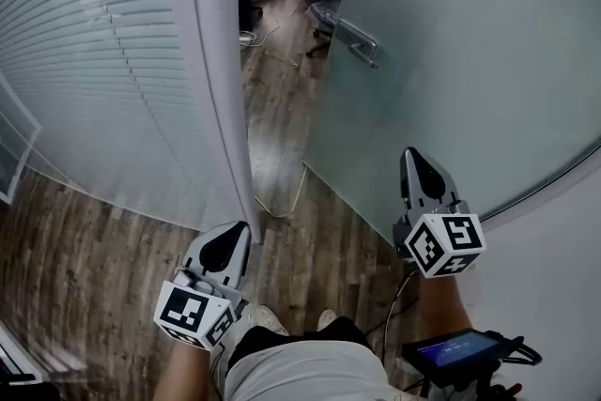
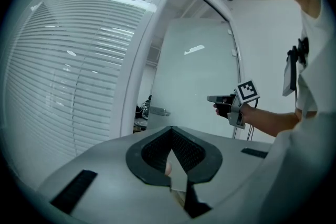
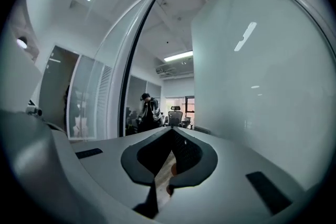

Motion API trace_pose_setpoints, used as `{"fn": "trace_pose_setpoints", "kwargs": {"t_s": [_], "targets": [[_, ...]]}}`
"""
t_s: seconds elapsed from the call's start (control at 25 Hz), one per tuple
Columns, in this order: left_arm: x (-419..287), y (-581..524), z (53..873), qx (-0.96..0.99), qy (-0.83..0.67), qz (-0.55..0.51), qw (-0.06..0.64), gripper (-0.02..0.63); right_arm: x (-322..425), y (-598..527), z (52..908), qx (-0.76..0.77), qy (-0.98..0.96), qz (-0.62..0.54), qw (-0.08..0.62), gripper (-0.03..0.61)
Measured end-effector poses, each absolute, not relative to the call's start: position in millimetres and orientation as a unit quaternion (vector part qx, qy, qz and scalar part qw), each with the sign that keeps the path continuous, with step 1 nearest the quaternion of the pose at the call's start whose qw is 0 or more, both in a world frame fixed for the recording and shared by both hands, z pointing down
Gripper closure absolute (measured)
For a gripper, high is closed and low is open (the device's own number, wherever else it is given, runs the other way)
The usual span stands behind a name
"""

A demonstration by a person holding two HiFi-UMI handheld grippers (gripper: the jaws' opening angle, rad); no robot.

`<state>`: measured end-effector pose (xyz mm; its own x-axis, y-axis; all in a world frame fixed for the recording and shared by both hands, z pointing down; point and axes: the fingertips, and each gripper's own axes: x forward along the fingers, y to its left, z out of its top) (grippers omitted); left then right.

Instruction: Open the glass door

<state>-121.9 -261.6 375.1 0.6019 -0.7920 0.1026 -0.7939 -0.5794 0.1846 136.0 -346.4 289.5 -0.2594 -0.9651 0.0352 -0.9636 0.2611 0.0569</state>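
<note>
The glass door is a frosted pane that stands swung open, filling the upper right of the head view. Its free edge leaves a clear gap from the white door frame post, and its bottom edge runs slantwise over the wooden floor. A metal handle sits near the door's free edge, and nothing touches it. The right claw is held up on the near side of the pane, well apart from the handle. Its two jaws are closed tip to tip with nothing between them, and its own view looks along the door's face into the gap. The left claw hovers lower, near the foot of the frame post. Its jaws are likewise pressed together and empty, and it points toward the opening. To the left of the post, a glass wall with horizontal blinds curves away over the floor. Through the gap lies an office, where a person stands beside an office chair. At the bottom edge of the head view, a light shoe rests on the floor. A small device with a lit screen shows by the right forearm.
</note>
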Motion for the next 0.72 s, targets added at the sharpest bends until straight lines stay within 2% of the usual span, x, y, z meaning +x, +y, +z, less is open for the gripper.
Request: {"fn": "trace_pose_setpoints", "kwargs": {"t_s": [0.36, 0.72], "targets": [[-102, -240, 346, 0.888, -0.449, 0.001, 0.094, 0.615, 116, -265, 295, 0.556, -0.83, 0.036, 0.027, 0.576], [-56, -169, 358, 0.866, -0.494, 0.011, 0.074, 0.614, 143, -190, 337, 0.484, -0.873, 0.054, 0.011, 0.577]]}}
